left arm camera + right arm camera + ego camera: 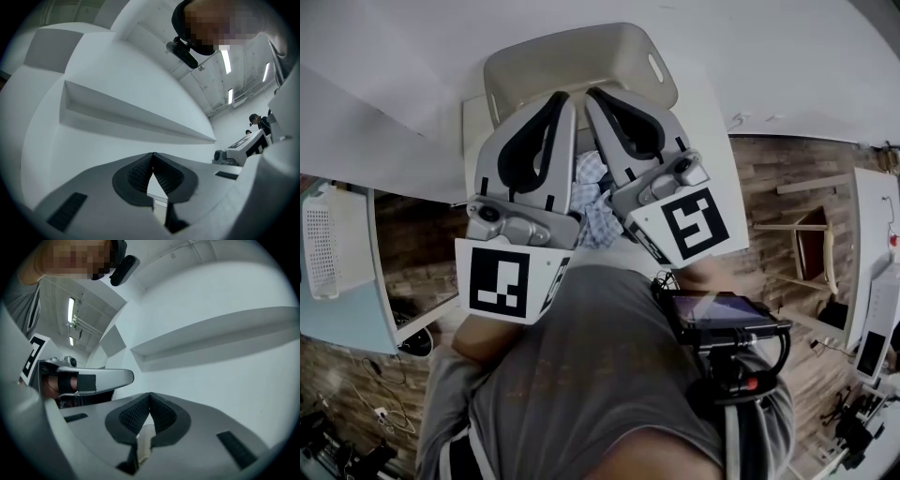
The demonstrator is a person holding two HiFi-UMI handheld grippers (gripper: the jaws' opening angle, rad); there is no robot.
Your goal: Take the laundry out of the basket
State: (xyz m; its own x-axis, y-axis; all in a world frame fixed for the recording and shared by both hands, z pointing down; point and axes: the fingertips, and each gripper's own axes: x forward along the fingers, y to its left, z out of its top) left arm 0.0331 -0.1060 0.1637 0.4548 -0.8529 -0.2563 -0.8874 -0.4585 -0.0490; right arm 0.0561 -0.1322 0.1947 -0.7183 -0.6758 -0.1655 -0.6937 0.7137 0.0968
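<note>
In the head view my left gripper (563, 98) and right gripper (594, 95) are raised side by side close to the camera, tips pointing away over the pale basket (534, 58). A blue checked cloth (591, 202) shows in the gap below them, lying on the white table (717, 150); neither gripper touches it. In the left gripper view the left gripper (153, 154) has its ribbed pads meeting at the tips, with only wall beyond. In the right gripper view the right gripper (150, 394) is closed the same way. I see nothing held in either.
A white perforated crate (323, 248) stands on a light blue surface at the left. A wooden chair (811, 246) stands on the plank floor at the right. Both gripper views face a white wall with a long ledge (140, 117) (211, 336). A person (255, 121) stands far off.
</note>
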